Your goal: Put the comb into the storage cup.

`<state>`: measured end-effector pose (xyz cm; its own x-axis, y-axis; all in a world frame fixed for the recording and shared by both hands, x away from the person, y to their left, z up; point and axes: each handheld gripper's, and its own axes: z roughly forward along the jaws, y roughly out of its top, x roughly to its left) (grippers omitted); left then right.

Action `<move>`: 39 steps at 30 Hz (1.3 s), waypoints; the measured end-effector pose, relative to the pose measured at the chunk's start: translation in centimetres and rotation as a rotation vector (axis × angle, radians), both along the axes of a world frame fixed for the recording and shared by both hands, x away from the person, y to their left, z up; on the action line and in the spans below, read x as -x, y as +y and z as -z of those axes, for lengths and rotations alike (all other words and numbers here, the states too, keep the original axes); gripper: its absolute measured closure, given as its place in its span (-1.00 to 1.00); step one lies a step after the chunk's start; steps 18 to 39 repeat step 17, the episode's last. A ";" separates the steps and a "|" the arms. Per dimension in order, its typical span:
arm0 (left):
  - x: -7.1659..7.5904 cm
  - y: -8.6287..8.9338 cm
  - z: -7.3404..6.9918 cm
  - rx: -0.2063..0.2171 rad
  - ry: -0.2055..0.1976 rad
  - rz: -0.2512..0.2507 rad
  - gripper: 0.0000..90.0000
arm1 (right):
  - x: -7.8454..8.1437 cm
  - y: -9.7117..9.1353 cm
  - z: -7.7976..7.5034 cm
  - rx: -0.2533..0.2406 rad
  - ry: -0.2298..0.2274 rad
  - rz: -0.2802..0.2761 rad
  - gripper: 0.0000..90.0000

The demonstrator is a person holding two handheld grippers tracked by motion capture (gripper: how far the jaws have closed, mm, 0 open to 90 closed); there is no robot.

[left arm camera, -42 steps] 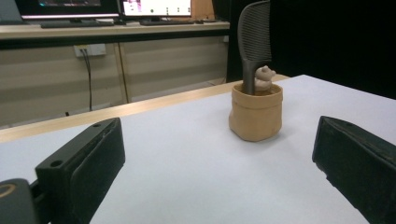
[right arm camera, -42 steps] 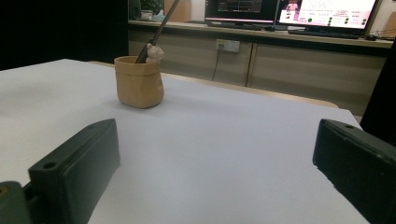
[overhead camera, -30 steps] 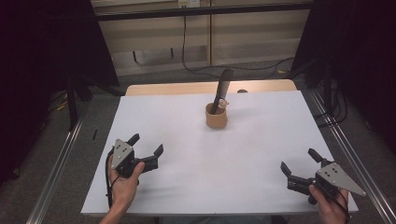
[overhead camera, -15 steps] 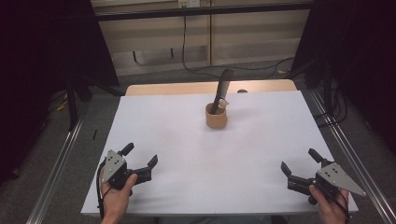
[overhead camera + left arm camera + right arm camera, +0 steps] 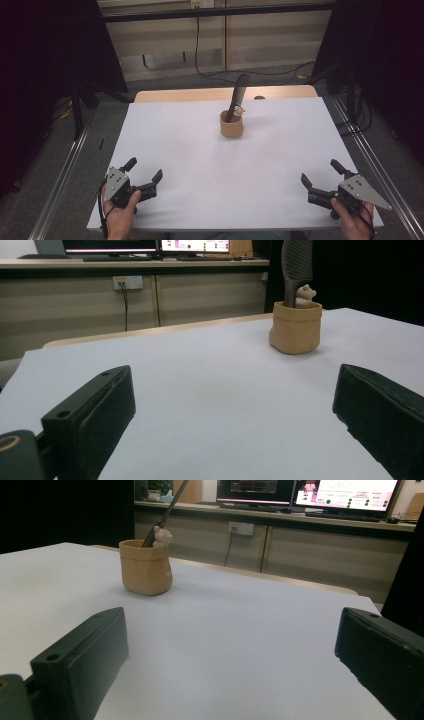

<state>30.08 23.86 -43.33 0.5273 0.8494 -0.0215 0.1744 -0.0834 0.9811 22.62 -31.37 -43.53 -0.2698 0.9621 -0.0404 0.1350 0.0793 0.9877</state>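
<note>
**Both grippers wide open, cup and comb untouched**

The fingers (image 5: 95, 405) of the left gripper (image 5: 145, 176) are spread wide with nothing between them, and the right gripper (image 5: 322, 172) stands the same way, its jaws far apart and empty. Each is held in a hand at the near edge of the white table (image 5: 175, 140), well apart from the other.

The tan cup (image 5: 232, 125) stands upright well ahead of both sets of fingers, roughly midway between them and toward the far side. A dark comb (image 5: 238, 95) leans out of it, beside a small pale figure (image 5: 240, 109) at the rim.

As I judge it, the work is at its very start: nothing is gripped or touched, and the whole reach toward the cup and its contents is left to do.

The high view gives the layout, both hands and the gap to the cup. The left gripper view shows the comb's fine teeth and the figure's bear-like shape. The right gripper view shows the comb edge-on, as a thin slanted stick, with lit monitors (image 5: 345, 492) on a counter behind.
</note>
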 end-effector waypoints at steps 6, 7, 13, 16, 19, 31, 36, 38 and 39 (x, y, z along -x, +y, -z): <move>0.1 0.1 0.1 0.007 0.004 -0.016 -0.92 | 0.0 0.0 0.0 0.003 0.001 -0.003 -0.99; 0.1 0.2 0.0 0.014 -0.002 -0.016 -0.92 | 0.0 0.0 0.0 0.004 0.001 -0.004 -0.99; 0.0 0.6 0.0 0.038 -0.010 -0.035 -0.92 | -0.1 0.0 0.1 0.008 0.000 -0.002 -0.99; 0.0 0.5 0.0 0.045 -0.004 -0.024 -0.92 | -0.1 0.0 0.1 0.007 0.003 0.003 -0.99; -0.1 0.5 0.0 0.043 -0.004 -0.024 -0.92 | -0.1 0.0 0.1 0.008 0.003 0.002 -0.99; -0.1 0.5 0.0 0.043 -0.004 -0.024 -0.92 | -0.1 0.0 0.1 0.008 0.003 0.002 -0.99; -0.1 0.5 0.0 0.043 -0.004 -0.024 -0.92 | -0.1 0.0 0.1 0.008 0.003 0.002 -0.99; -0.1 0.5 0.0 0.043 -0.004 -0.024 -0.92 | -0.1 0.0 0.1 0.008 0.003 0.002 -0.99; -0.1 0.5 0.0 0.043 -0.004 -0.024 -0.92 | -0.1 0.0 0.1 0.008 0.003 0.002 -0.99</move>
